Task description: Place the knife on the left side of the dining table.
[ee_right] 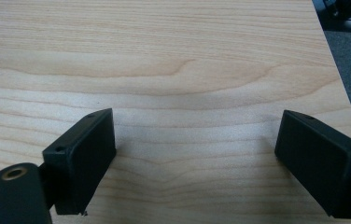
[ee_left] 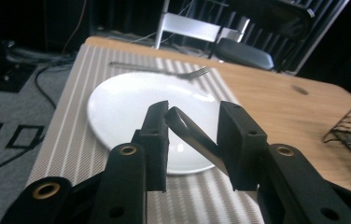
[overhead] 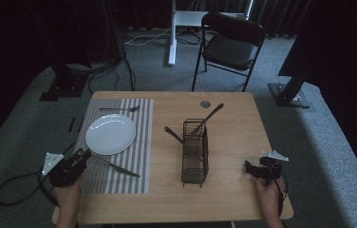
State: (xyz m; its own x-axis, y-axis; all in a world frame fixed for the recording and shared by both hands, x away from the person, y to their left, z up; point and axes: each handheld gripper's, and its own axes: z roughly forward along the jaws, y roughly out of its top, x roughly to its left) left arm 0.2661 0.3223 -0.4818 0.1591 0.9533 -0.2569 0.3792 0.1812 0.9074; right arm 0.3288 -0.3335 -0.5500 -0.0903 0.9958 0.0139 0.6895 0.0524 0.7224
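Our left gripper (overhead: 82, 156) sits at the near left corner of the striped placemat (overhead: 141, 142), just short of the white plate (overhead: 110, 134), and its jaws stand slightly apart with the handle of the knife (overhead: 115, 167) passing between them. In the left gripper view the handle end (ee_left: 176, 114) leans against one pad (ee_left: 157, 128), while the other pad stands clear of it, so we judge the grip loose rather than clamped. The knife lies on the placemat on the near side of the plate, its long axis slanting from the left gripper away toward the wire caddy (overhead: 195, 152), blade end farthest from us on that side. What matters next is that axis: the knife should lie parallel to the plate's near edge, with the handle at our left hand. Our right gripper (overhead: 252, 170) rests on the bare table (overhead: 233, 118) well to the far side of the caddy from the plate, jaws wide apart on nothing, so the left hand is plainly the nearer. A fork (overhead: 119, 109) lies beyond the plate.
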